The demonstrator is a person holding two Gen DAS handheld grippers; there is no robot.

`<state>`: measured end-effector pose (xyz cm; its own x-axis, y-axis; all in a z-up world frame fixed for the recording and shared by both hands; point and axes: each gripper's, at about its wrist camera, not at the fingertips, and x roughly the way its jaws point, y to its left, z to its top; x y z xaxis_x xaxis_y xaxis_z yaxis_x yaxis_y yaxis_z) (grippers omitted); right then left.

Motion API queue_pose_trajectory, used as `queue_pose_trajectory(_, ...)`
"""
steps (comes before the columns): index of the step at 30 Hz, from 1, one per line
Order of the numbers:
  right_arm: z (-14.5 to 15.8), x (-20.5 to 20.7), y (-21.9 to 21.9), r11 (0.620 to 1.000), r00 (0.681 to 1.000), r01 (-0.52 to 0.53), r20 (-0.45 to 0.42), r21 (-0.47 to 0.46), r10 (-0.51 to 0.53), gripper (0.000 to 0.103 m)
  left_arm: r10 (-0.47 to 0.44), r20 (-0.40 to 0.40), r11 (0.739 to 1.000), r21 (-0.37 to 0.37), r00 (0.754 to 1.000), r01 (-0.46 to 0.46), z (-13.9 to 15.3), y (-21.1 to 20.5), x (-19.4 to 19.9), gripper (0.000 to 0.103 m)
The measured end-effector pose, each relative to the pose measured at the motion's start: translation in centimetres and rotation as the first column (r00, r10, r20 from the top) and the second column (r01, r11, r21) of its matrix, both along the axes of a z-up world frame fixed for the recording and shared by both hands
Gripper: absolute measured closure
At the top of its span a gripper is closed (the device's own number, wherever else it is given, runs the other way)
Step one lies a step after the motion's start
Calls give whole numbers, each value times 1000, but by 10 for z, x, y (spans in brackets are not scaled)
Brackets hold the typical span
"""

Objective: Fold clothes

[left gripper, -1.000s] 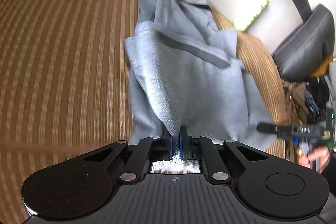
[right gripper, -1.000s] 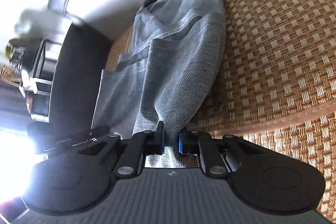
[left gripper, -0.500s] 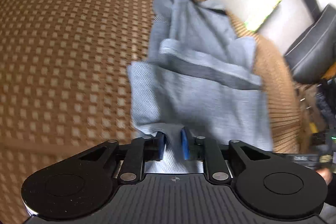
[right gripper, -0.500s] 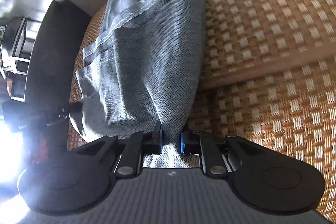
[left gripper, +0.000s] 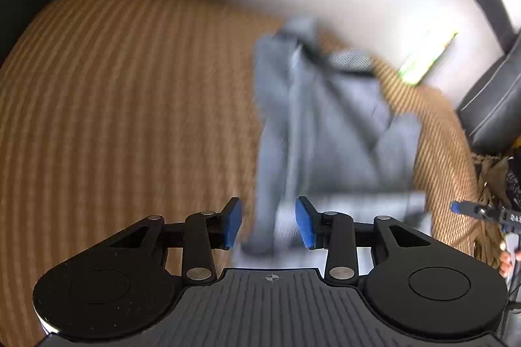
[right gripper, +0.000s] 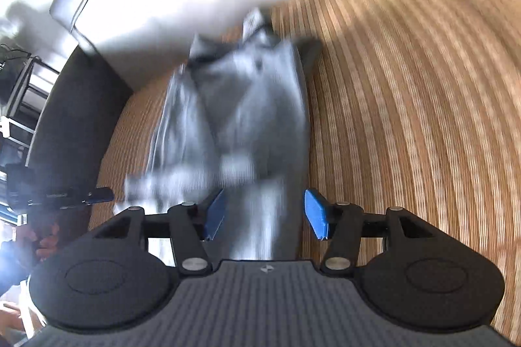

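Note:
A grey garment (left gripper: 338,132) lies in a long folded strip on the woven brown mat (left gripper: 130,106), blurred by motion. My left gripper (left gripper: 268,225) hovers over its near end; the jaws are opening, and cloth shows in the gap without either blue pad pressing on it. In the right wrist view the same garment (right gripper: 241,119) stretches away from my right gripper (right gripper: 265,215), whose jaws are also opening, with cloth lying loose between the pads. The right gripper's tip (left gripper: 475,212) shows at the left view's right edge, and the left gripper's tip (right gripper: 81,195) at the right view's left edge.
The mat (right gripper: 407,106) runs up to a pale wall. A green-edged flat object (left gripper: 426,60) leans there. A dark leather cushion (left gripper: 495,106) stands at the right in the left wrist view, with clutter below it. A dark panel (right gripper: 75,125) borders the mat's left side in the right wrist view.
Both grippers were shut on the garment's near edge and have let it go, their jaws now apart. Both have pulled back and risen, and the garment has dropped flat on the mat.

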<state>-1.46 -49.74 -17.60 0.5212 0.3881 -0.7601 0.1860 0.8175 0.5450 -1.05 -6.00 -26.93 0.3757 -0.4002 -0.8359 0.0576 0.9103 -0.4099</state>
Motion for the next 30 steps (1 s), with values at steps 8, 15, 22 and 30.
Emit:
queue_pose_trajectory(8,-13,148,4,984,994,-60,80,-169,74,31,-9,59,999,54,998,6,-34,-46,133,29)
queue_pose_trajectory(15,-36,217,21,965,988,-102,90,-242,127,29,-52,101,986,164,994,35,-61,-62,162,29)
queue_pose_trajectory(22,-66,237,25,974,996,-80,27,-213,88,29,-257,31,933,270,966,239,-74,-84,192,26)
queue_pose_trajectory(30,-87,234,19,990,998,-40,-62,-136,31,92,-340,50,897,317,939,308,-69,-110,184,88)
